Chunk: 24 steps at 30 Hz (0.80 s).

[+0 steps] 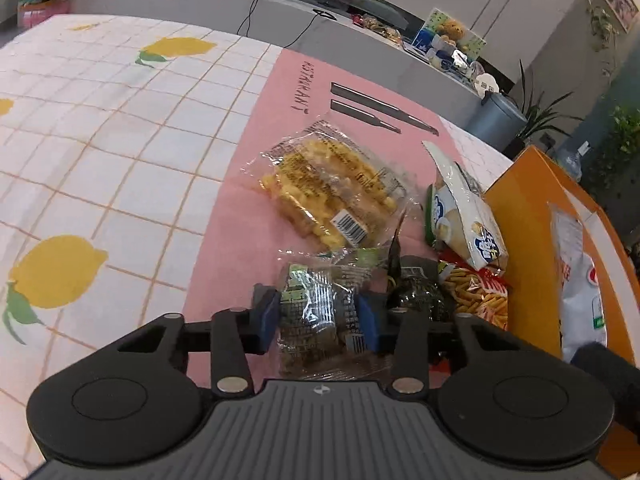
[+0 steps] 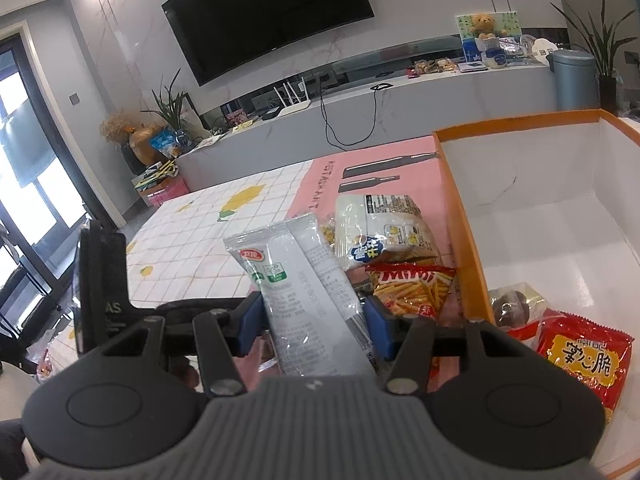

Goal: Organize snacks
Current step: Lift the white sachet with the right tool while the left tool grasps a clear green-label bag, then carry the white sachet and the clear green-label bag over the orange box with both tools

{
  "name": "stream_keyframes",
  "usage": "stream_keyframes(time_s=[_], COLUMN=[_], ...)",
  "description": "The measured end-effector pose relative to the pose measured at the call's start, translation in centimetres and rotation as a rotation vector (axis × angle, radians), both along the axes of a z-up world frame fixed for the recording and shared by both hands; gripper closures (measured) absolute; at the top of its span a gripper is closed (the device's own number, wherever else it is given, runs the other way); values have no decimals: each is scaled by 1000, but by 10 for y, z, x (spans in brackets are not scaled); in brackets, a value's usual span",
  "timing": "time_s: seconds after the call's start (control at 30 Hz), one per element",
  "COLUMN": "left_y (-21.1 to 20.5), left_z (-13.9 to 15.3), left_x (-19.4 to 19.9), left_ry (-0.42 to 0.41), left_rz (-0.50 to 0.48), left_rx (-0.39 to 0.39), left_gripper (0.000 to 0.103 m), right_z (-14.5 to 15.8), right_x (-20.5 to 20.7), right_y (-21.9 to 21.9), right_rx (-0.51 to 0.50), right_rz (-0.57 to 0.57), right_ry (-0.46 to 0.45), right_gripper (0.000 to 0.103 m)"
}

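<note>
The left gripper [image 1: 318, 316] is clamped on a clear-wrapped dark snack bar [image 1: 316, 320] lying on the pink placemat [image 1: 256, 184], while the right gripper [image 2: 310, 324] pinches a white sachet packet [image 2: 304, 300] held upright. Just beyond lie a Mimi fries bag [image 2: 412, 286], a white-and-blue chip bag [image 1: 464, 216] and a yellow puffed-snack packet [image 1: 324, 192]. Beside them, the orange-rimmed box [image 2: 460, 208] holds a red snack bag [image 2: 580, 356].
</note>
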<state>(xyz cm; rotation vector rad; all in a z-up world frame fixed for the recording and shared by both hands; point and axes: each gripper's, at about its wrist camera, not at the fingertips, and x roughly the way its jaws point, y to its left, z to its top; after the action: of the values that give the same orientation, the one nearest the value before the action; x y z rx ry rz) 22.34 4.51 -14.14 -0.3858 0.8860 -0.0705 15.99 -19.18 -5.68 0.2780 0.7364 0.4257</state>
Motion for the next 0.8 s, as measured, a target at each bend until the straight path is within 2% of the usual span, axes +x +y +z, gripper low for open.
stream_keyframes(time_s=[0.2, 0.53, 0.63, 0.77, 0.8], left_y=[10, 39, 36, 19, 18], left_z=[6, 21, 29, 42, 44], left_x=[-20, -45, -51, -55, -56], left_ry=[16, 39, 9, -48, -52], left_rz=[28, 143, 143, 104, 105], left_rx=[34, 85, 149, 301, 304], left_gripper=[61, 62, 62, 62, 62], right_z=[1, 8, 8, 8, 7], right_x=[-1, -5, -6, -5, -4], right_y=[0, -4, -3, -1, -1], right_rx=[6, 28, 24, 14, 12], right_rz=[-6, -9, -4, -3, -4], right_ry=[-12, -55, -66, -67, -67], right_gripper=[49, 49, 49, 49, 49])
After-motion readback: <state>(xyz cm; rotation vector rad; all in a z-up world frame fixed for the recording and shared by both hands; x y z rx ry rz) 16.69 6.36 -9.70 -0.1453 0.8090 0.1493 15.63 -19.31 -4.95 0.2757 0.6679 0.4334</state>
